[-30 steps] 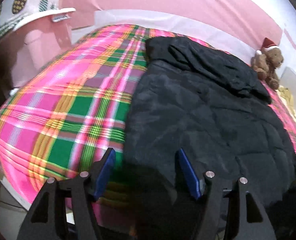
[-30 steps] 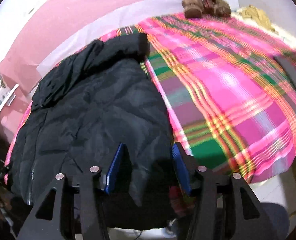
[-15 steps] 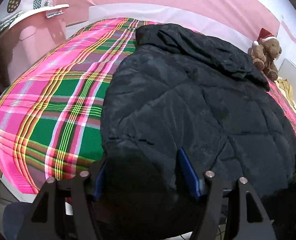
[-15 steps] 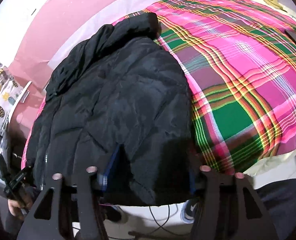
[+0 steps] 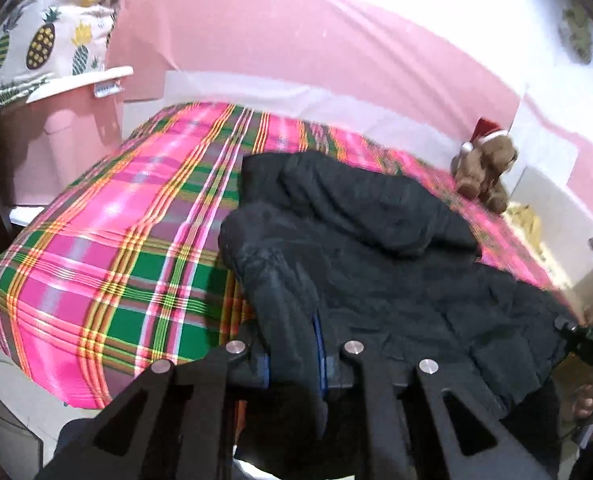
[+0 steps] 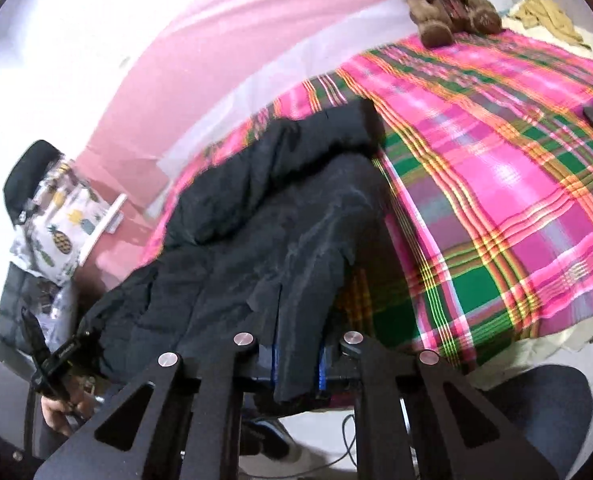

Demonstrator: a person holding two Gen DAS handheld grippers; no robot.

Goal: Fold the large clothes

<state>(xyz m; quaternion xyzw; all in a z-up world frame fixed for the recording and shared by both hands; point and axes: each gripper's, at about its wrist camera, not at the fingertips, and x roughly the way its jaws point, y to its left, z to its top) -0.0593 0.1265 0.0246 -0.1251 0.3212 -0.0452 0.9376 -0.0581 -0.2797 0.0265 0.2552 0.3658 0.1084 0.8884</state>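
jacket [image 5: 376, 248]: black, on plaid bed [image 5: 108, 248], near hem raised
left gripper [image 5: 292, 356]: jaws just closed, pinching hem's left corner
right gripper [image 6: 296, 364]: jaws just closed, pinching hem's right corner

Bright even indoor light; motion blur on plaid bedspread [image 5: 108, 240]; fisheye bending, dark vignette corners.

Bed [image 5: 96, 264] under a pink, green and yellow plaid cover, black padded jacket [image 5: 396, 264] spread along its near right part, brown teddy bear [image 5: 486, 172] in a red Santa hat at the far right corner
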